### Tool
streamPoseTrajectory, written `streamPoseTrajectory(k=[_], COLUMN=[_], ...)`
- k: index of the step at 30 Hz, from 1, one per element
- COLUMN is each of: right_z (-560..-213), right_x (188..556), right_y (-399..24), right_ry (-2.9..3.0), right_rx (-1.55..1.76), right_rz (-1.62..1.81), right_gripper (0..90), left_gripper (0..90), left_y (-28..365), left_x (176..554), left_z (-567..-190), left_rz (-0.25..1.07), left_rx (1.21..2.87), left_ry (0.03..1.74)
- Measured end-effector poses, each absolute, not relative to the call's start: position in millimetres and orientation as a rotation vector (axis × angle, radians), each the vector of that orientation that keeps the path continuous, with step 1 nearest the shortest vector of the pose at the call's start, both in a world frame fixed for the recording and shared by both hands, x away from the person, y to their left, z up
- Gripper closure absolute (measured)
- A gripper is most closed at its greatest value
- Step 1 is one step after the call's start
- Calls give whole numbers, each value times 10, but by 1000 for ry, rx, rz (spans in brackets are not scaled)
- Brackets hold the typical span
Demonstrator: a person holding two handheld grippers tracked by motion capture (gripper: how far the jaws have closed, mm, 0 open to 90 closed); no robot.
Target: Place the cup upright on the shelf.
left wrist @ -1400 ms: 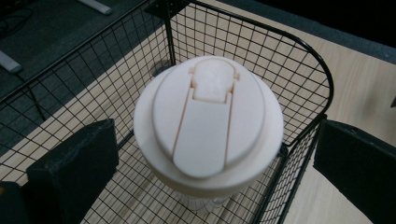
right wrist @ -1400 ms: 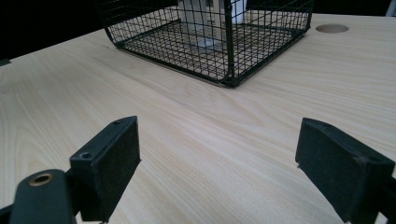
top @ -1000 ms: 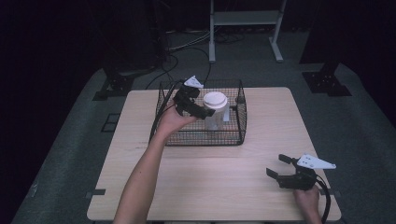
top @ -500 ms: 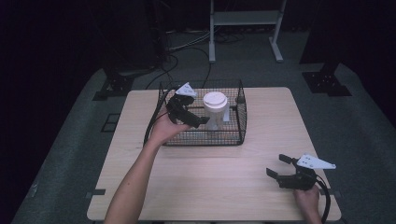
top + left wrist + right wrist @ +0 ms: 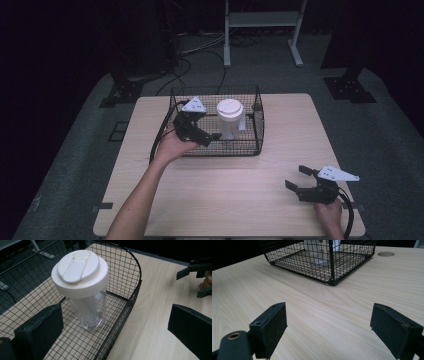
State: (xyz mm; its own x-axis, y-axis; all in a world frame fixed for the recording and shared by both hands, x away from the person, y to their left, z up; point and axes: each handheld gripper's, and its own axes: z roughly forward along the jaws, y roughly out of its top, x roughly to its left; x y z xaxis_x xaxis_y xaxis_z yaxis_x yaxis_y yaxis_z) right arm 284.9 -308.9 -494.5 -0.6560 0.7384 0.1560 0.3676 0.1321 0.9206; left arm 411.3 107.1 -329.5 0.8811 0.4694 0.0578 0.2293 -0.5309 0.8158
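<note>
left gripper (image 5: 212, 137) held over wire basket (image 5: 250, 148) edge, jaws spread, empty | right gripper (image 5: 295, 178) held low over table (image 5: 235, 195), jaws spread | basket: clear tumbler (image 5: 230, 119), cream-lidded, upright

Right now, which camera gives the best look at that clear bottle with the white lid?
The left gripper view: the bottle is close, showing its flip lid and clear body upright in the wire basket. The high view shows it small, from above. The right gripper view catches just its lower part through the mesh.

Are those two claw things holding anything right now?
No. The left gripper is open beside the lidded clear cup in the wire basket; the right gripper is open over the table.
</note>
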Motion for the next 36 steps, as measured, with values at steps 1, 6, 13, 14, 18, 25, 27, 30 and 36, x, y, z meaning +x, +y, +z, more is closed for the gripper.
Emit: streamPoseTrajectory(k=[1, 6, 13, 14, 18, 25, 27, 30, 36], right_z=[-4945, -4945, -4945, -4946, -4946, -4947, -4946, -4946, -4947], right_x=[2848, 2847, 2847, 2847, 2847, 2851, 2846, 2846, 2847], right_y=[-3088, -3087, -3086, -3085, -3084, -3082, -3079, -3082, -3080], right_ry=[2080, 2080, 2081, 2081, 2082, 2081, 2082, 2081, 2083], right_rx=[1071, 1071, 1069, 1069, 1069, 1064, 1072, 1070, 1070], right_rz=[1532, 1531, 1528, 1527, 1526, 1521, 1521, 1522, 1519], right_gripper=[128, 128, 128, 128, 128, 128, 128, 128, 128], left_gripper=[0, 0, 0, 0, 0, 0, 0, 0, 0], left_y=[1073, 1092, 1136, 1140, 1156, 1167, 1177, 1221, 1274], left_x=[4095, 4032, 3919, 3904, 3832, 3685, 3653, 3583, 3530], left_z=[-3302, -3328, -3390, -3400, -3432, -3462, -3471, -3513, -3563], left_rz=[337, 339, 341, 340, 342, 347, 347, 345, 342], left_rx=[2145, 2140, 2127, 2126, 2118, 2108, 2105, 2085, 2080], left_ry=[501, 492, 481, 480, 471, 444, 441, 449, 452])
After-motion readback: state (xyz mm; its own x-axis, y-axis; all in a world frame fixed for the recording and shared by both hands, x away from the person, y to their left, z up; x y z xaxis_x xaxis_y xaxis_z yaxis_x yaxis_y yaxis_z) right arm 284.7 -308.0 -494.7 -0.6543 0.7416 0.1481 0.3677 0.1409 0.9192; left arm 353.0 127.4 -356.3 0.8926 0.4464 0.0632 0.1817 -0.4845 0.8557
